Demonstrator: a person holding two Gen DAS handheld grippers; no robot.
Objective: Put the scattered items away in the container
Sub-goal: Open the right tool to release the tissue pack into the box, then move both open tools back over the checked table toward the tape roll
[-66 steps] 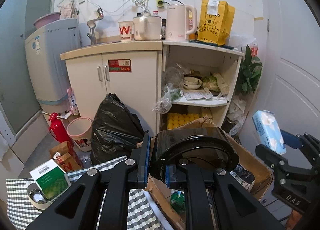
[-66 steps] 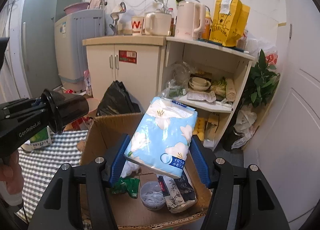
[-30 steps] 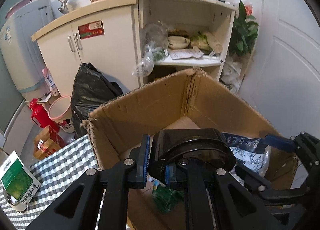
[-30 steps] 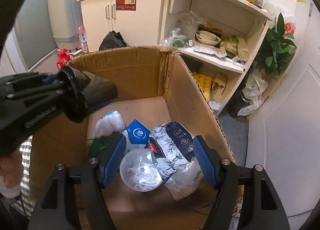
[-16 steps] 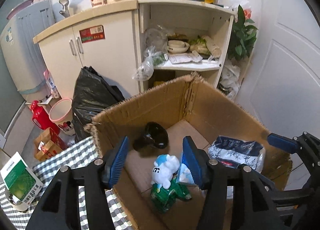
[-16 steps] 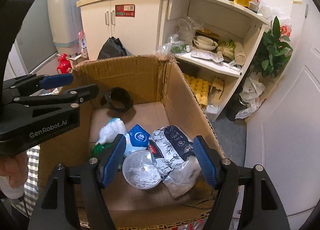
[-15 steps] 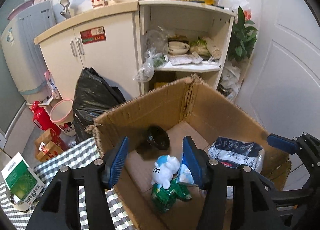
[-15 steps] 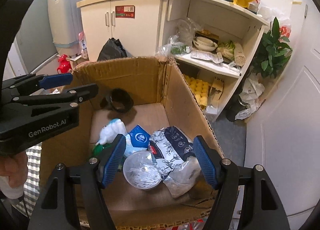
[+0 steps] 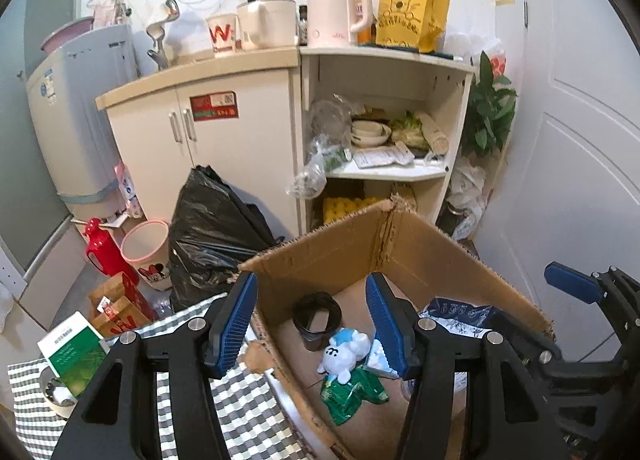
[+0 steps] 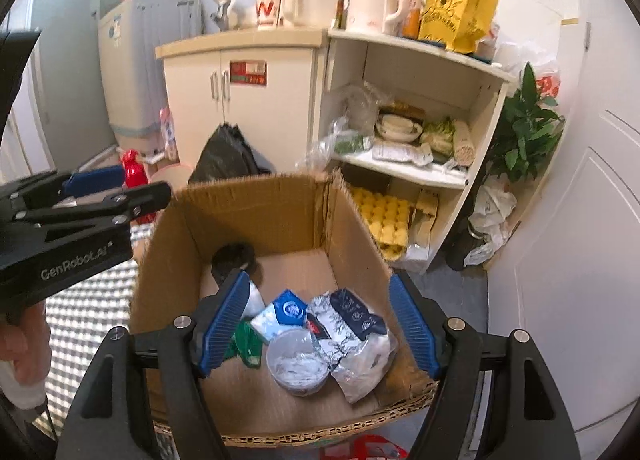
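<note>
The left tool [image 9: 310, 320] hangs over the near-left rim of the cardboard box [image 9: 440, 248], its blue-padded jaws spread wide and empty. The right tool [image 10: 316, 324] is over the box as well, jaws equally wide apart, nothing between them.

In the left wrist view, a black cup [image 9: 316, 318] lies on its side on the box floor, near the far-left corner, mouth toward the camera. Just at its 4 o'clock sits a small white plush toy with a blue cap [image 9: 346, 352], lying on a green packet [image 9: 352, 394]. A dark blue patterned bag [image 9: 460, 314] rests at 3 o'clock against the right wall.

In the right wrist view, a blue and white tissue pack [image 10: 282, 314] lies mid-floor, the patterned bag at its 3 o'clock and a clear round lidded tub [image 10: 296, 360] at 6 o'clock, toward the near wall.

The box stands on a bench covered with a checked cloth [image 9: 248, 408]. At 9 o'clock of the box, on the cloth, a green and white carton [image 9: 74, 356] leans over a small bowl [image 9: 56, 396]. A hand [image 10: 24, 344] grips the left tool's handle.
</note>
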